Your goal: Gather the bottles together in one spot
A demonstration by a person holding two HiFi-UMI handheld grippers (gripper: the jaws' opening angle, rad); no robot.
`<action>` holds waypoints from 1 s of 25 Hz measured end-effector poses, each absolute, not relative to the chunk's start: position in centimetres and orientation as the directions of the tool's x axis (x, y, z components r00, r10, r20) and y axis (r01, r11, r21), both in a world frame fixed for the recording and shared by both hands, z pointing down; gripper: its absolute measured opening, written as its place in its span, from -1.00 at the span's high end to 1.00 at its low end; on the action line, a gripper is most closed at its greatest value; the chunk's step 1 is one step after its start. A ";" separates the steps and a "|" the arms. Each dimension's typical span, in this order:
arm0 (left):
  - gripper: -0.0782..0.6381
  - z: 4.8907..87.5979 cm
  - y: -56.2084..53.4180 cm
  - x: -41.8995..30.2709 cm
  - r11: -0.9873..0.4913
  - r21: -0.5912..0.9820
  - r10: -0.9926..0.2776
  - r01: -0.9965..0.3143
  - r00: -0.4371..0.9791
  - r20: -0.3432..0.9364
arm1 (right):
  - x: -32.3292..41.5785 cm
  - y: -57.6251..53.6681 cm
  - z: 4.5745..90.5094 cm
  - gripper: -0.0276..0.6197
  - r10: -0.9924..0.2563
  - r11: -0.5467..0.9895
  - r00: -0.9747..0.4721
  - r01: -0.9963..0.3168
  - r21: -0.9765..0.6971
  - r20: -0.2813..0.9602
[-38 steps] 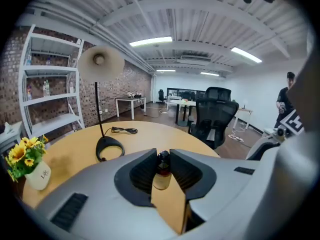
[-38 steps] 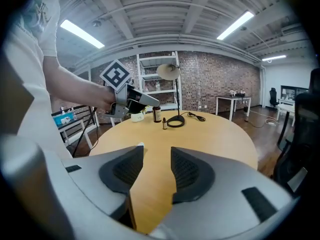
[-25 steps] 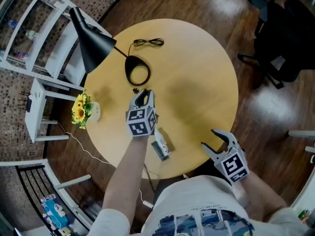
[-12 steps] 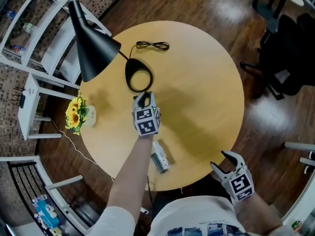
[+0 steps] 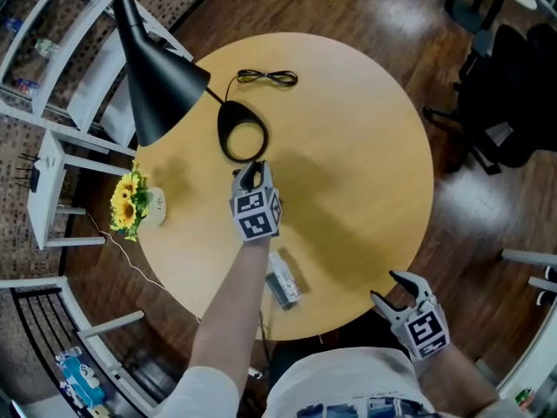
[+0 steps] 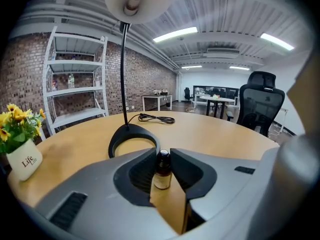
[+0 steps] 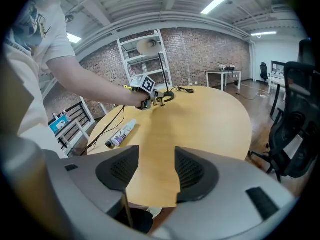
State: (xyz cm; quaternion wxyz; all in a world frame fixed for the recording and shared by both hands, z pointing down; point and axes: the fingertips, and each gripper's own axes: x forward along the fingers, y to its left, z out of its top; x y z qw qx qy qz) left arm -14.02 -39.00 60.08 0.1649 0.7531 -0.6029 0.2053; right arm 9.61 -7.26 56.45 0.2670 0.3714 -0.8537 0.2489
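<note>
The left gripper (image 5: 251,174) holds a small brown bottle (image 6: 161,170) upright on the round table (image 5: 348,146), just before the lamp base (image 5: 242,138); its jaws have just been easing apart, pads close against the bottle; a second bottle (image 5: 283,277) lies near the table's edge; the right gripper (image 5: 389,287) hangs open, empty.

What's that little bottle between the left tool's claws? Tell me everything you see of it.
The small bottle looks like dark brown glass, with a black cap and a pale label too small to read. It appears to stand upright on the wooden table, just before the lamp's ring base. The left gripper has its jaws, which have just been opening slightly, on either side of it, seemingly touching it.
</note>
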 end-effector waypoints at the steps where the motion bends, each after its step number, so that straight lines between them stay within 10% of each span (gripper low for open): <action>1: 0.54 60.0 -38.9 -14.1 -0.222 -0.005 -0.839 -0.975 0.189 0.510 | 9.5 -7.4 56.3 0.14 -0.502 0.601 -0.583 -0.766 -0.226 0.638; 25: 0.53 47.0 -20.7 -16.6 -0.303 0.039 -0.859 -0.952 0.291 0.421 | 3.1 -7.1 51.3 0.14 -0.515 0.725 -0.663 -0.675 -0.138 0.543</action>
